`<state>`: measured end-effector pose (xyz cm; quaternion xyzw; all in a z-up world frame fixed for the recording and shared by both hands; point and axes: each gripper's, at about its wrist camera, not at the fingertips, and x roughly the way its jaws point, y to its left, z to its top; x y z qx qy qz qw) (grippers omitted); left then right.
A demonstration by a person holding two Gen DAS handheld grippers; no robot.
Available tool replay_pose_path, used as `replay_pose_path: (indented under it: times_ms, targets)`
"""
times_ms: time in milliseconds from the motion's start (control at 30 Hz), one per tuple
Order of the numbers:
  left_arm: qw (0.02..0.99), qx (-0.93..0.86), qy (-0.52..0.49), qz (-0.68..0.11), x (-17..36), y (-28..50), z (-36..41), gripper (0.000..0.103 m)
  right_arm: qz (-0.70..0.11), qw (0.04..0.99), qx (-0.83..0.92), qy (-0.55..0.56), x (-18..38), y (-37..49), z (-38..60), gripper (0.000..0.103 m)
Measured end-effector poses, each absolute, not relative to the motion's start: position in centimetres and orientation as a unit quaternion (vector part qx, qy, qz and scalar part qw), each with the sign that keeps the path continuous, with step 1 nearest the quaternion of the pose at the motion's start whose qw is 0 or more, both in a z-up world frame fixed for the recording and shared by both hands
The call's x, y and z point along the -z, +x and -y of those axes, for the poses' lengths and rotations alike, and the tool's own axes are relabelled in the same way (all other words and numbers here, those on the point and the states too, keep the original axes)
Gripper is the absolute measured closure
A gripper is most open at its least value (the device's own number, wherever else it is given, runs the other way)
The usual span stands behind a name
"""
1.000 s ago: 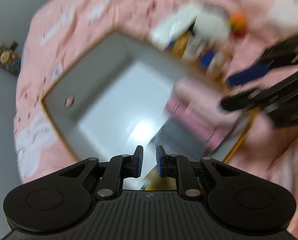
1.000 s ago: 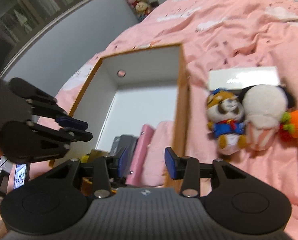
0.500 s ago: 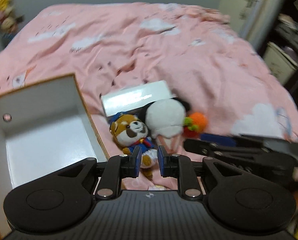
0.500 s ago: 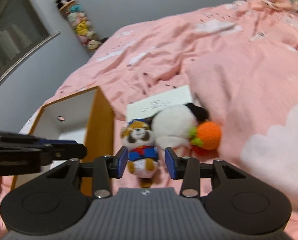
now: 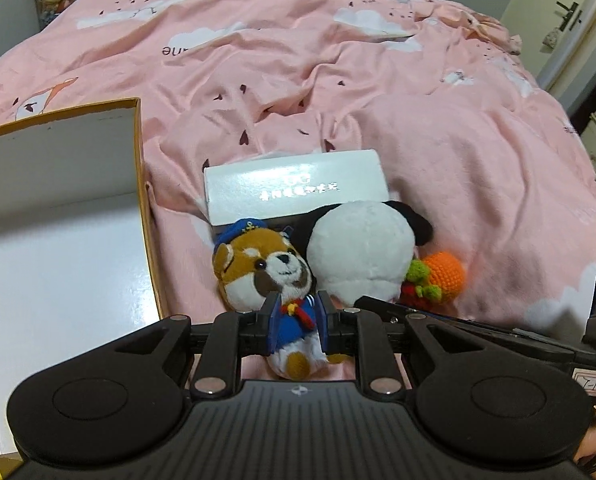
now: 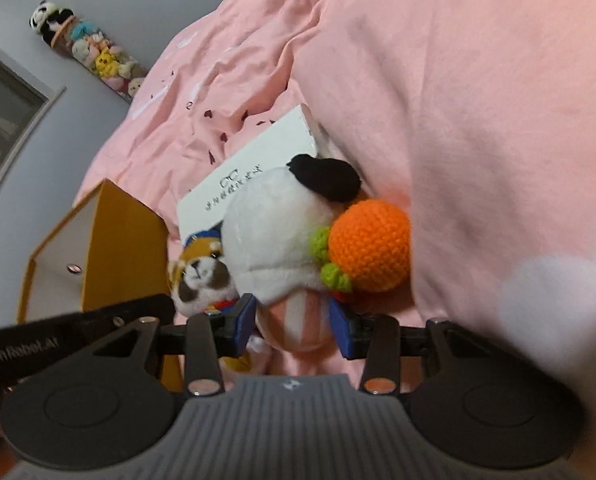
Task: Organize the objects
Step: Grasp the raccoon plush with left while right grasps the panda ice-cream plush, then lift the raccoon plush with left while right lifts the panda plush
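A red panda plush point(image 5: 257, 268) in a blue sailor suit lies on the pink duvet beside a white panda plush point(image 5: 362, 252) and an orange crochet fruit point(image 5: 444, 276). My left gripper point(image 5: 298, 320) hovers over the red panda's blue body, which shows through its narrow gap. In the right wrist view my right gripper point(image 6: 293, 324) is opening, and the white panda plush's point(image 6: 273, 232) pink striped base sits between its pads. The red panda plush point(image 6: 201, 276) is just to its left. Behind the toys lies a white box point(image 5: 293, 188).
An open cardboard box point(image 5: 57, 160) with white inner walls stands left of the toys, its orange outer wall point(image 6: 117, 248) close to the red panda. A column of soft toys point(image 6: 93, 56) hangs on the far wall. The rumpled duvet point(image 5: 338, 80) stretches beyond.
Both views swung away from the cardboard box to the plush toys and came down close over them. The right jaws stand a little wider than before.
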<state>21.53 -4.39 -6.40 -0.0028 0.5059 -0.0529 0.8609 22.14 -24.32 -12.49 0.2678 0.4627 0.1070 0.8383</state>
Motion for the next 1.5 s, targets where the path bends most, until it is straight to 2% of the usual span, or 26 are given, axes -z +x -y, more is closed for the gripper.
replay_pose_path:
  times_ms: [267,567,700,833,1067,1167,1200,1500]
  targets:
    - [0.856,0.041,0.000,-0.515,7.4,22.2,4.7,0.080,-0.473,0.819,-0.119,0.302,14.6,24.4,24.0,0.042]
    - [0.852,0.035,-0.002,-0.522,7.8,22.6,4.7,0.080,-0.455,0.843,-0.110,0.265,12.2,22.9,23.9,0.050]
    - [0.847,0.029,0.016,-0.530,8.6,22.7,5.6,0.072,-0.434,0.879,-0.094,0.172,10.0,20.5,23.3,0.051]
    - [0.842,0.004,0.039,-0.538,9.5,23.4,6.6,0.066,-0.445,0.883,-0.087,0.120,10.0,20.0,22.9,0.050]
    - [0.831,-0.035,0.072,-0.551,11.3,24.4,7.4,0.065,-0.465,0.865,-0.087,0.170,11.0,20.0,25.4,0.049]
    - [0.827,-0.041,0.081,-0.555,12.0,24.7,7.7,0.052,-0.464,0.862,-0.087,0.181,11.0,19.8,25.5,0.048]
    - [0.826,-0.044,0.079,-0.556,12.2,24.8,7.6,0.052,-0.465,0.862,-0.087,0.185,11.1,19.9,25.5,0.048]
    - [0.823,-0.044,0.086,-0.560,13.1,25.2,7.5,0.059,-0.459,0.859,-0.099,0.205,11.1,19.7,26.1,0.045]
